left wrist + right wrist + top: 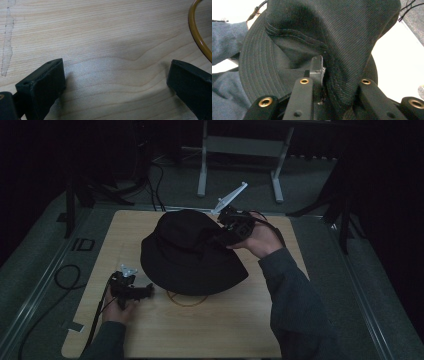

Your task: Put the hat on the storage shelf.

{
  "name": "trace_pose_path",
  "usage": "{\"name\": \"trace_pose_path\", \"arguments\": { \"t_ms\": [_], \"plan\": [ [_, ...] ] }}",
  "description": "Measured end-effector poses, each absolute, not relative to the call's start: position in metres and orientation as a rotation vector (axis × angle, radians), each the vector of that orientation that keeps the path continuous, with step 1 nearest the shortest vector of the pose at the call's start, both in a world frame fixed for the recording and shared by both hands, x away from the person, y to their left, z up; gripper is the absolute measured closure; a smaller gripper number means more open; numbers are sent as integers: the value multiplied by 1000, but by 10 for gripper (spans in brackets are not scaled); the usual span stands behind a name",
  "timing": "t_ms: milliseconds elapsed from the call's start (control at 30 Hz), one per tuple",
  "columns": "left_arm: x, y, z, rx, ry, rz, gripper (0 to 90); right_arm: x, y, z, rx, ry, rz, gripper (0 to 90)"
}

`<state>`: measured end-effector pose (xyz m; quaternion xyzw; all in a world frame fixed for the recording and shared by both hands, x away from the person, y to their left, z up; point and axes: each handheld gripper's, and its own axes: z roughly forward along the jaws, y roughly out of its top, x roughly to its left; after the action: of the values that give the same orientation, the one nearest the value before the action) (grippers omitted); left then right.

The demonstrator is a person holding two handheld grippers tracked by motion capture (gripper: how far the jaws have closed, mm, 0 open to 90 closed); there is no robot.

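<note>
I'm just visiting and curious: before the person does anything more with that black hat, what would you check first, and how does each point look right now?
1. Right gripper has hat fabric between its jaws: ok, a fold of the black bucket hat sits pinched there.
2. Grip firm enough to lift: cannot tell.
3. Left gripper free: ok, jaws apart over bare wood, holding nothing.
4. Yellow ring clear of the hat: not ok, the brim covers part of it.
5. Hat fully on the wooden table: ok.

Black hat [192, 252], light wood-grain table [150, 335], yellow-brown ring [196, 32], blue sleeve [295, 295].
</note>
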<state>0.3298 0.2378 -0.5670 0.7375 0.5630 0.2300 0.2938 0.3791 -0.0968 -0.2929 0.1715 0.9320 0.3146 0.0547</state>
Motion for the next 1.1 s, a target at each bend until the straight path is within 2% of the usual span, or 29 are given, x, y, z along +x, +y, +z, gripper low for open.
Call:
{"name": "trace_pose_path", "arguments": {
  "t_ms": [167, 667, 1100],
  "plan": [
    [330, 238, -567, 1961, 1500, 616, 18, 380, -96, -295, 530, 2833, 918, 720],
    [330, 238, -567, 1963, 1499, 613, 18, 380, -91, -295, 516, 2823, 984, 703],
    [329, 239, -567, 1966, 1493, 612, 18, 382, -88, -304, 605, 2817, 857, 452]
  ]
}}
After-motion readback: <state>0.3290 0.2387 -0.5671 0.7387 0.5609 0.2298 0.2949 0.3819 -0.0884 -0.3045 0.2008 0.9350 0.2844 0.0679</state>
